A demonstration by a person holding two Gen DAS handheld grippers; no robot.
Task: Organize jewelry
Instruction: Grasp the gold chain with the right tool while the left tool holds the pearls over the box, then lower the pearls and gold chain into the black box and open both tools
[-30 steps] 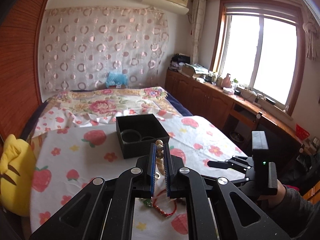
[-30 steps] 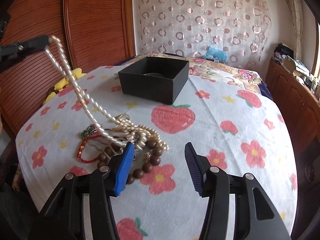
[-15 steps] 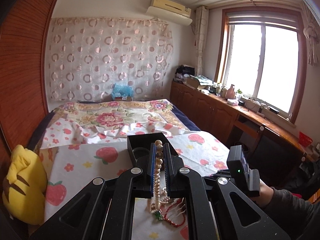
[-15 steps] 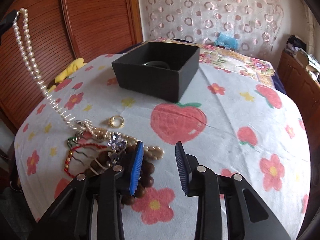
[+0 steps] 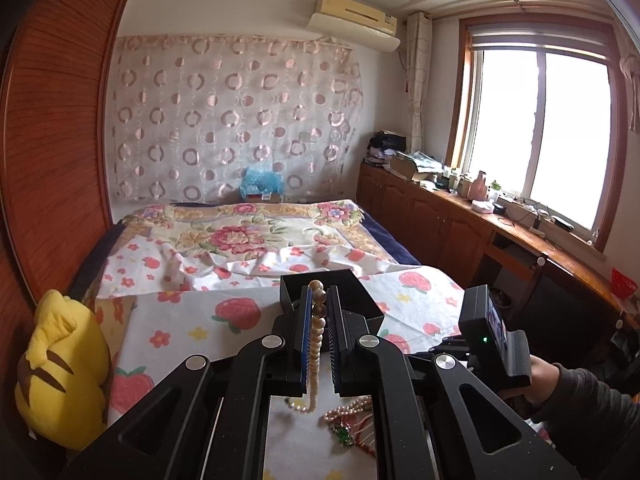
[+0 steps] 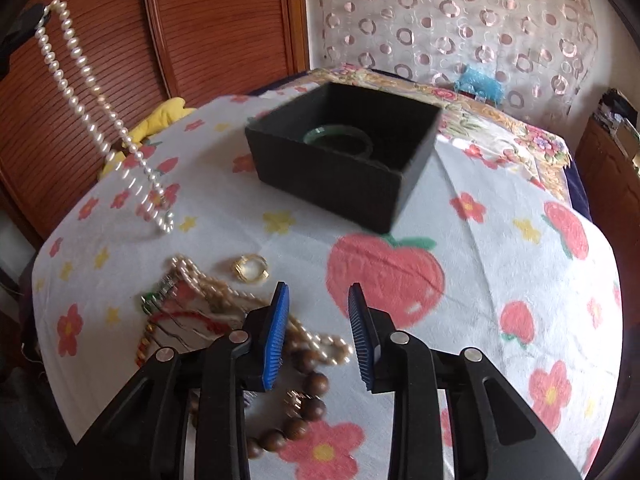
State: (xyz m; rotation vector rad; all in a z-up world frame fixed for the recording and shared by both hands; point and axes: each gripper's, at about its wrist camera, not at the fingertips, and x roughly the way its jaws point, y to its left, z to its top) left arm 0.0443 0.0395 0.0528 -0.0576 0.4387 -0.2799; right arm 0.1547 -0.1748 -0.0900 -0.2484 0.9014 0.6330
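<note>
Bedroom, bed under a flowered cloth [image 5: 192, 320]: the left tongs [image 5: 319, 322] clamp one pearl necklace [image 5: 316, 344] in front of the black box [image 5: 360, 296]. From the right wrist, the right tongs [image 6: 316, 320] stand apart, empty. One green bangle [image 6: 340, 140] lies boxed; near the box wait one gold ring [image 6: 250, 267], one wooden bead bracelet [image 6: 308, 396], one red cord [image 6: 176, 320].
</note>
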